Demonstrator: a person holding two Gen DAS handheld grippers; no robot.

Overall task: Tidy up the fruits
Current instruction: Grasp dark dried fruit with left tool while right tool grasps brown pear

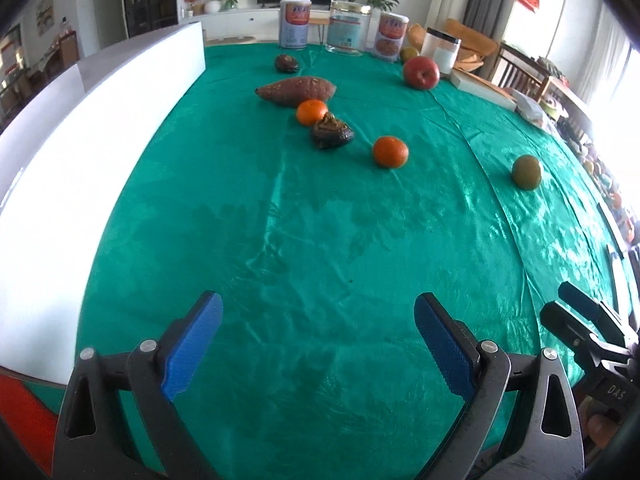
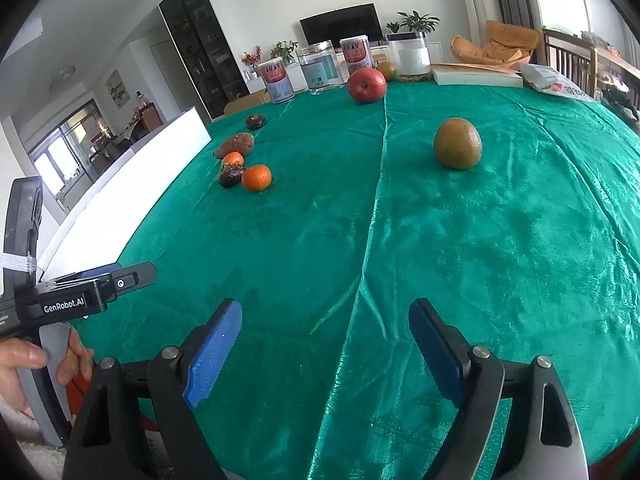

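Note:
Fruits lie scattered on a green tablecloth [image 1: 320, 240]. In the left wrist view I see a sweet potato [image 1: 296, 90], two oranges [image 1: 311, 112] [image 1: 390, 152], a dark shrivelled fruit [image 1: 331, 133] between them, another dark fruit [image 1: 286, 63], a red apple [image 1: 421, 72] and a green-brown fruit [image 1: 527, 172]. The right wrist view shows the green-brown fruit [image 2: 457, 143], the apple [image 2: 366, 85] and the near orange [image 2: 256, 177]. My left gripper [image 1: 318, 320] is open and empty above the near cloth. My right gripper [image 2: 324, 324] is open and empty too.
Two tins [image 1: 295, 23] [image 1: 392, 37], a clear jar [image 1: 347, 27] and a white jar [image 1: 440, 50] stand along the far edge. A white box [image 1: 100, 120] runs along the left. A book [image 2: 476, 74] and a bag [image 2: 556, 82] lie far right.

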